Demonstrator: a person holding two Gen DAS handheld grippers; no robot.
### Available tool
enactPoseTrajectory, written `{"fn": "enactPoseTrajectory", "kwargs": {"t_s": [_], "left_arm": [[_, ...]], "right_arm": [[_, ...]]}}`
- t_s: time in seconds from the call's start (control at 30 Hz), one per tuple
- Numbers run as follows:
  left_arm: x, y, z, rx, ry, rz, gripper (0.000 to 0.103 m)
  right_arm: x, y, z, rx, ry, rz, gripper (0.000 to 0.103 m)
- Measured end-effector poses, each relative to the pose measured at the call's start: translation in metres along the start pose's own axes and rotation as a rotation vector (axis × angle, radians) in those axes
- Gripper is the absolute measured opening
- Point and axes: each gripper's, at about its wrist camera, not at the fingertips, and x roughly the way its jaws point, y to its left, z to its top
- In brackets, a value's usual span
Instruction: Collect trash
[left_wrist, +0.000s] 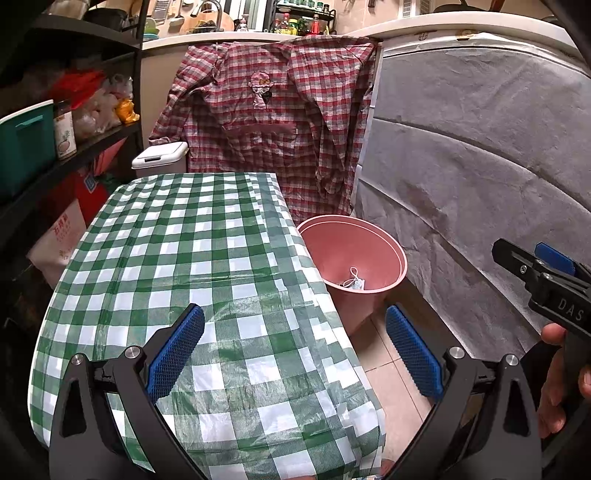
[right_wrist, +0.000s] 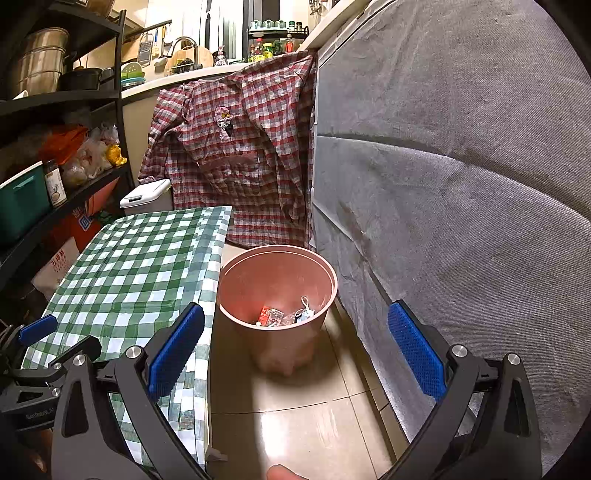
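A pink bin (right_wrist: 277, 284) stands on the tiled floor right of the table; it also shows in the left wrist view (left_wrist: 354, 254). Inside lie trash pieces: a red wrapper (right_wrist: 265, 314) and a white face mask (right_wrist: 304, 312), the mask also seen from the left (left_wrist: 354, 282). My left gripper (left_wrist: 295, 345) is open and empty, above the near right part of the table with the green checked cloth (left_wrist: 184, 251). My right gripper (right_wrist: 295, 345) is open and empty, above the floor in front of the bin. It shows at the right edge of the left wrist view (left_wrist: 535, 264).
A red plaid shirt (left_wrist: 273, 110) hangs behind the table. A grey cloth-covered surface (right_wrist: 461, 184) walls the right side. A black shelf rack (left_wrist: 55, 155) with a teal box and bags stands left. A white lidded bin (left_wrist: 160, 157) sits behind the table.
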Motion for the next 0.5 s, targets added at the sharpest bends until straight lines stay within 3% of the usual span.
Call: {"fn": "enactPoseTrajectory", "kwargs": {"t_s": [0.5], "left_arm": [[0.0020,-0.0024,-0.0002,-0.001,0.008,0.012,0.095]], "right_arm": [[0.0001,-0.0001,0.0000,-0.002,0.000,0.001,0.098]]}}
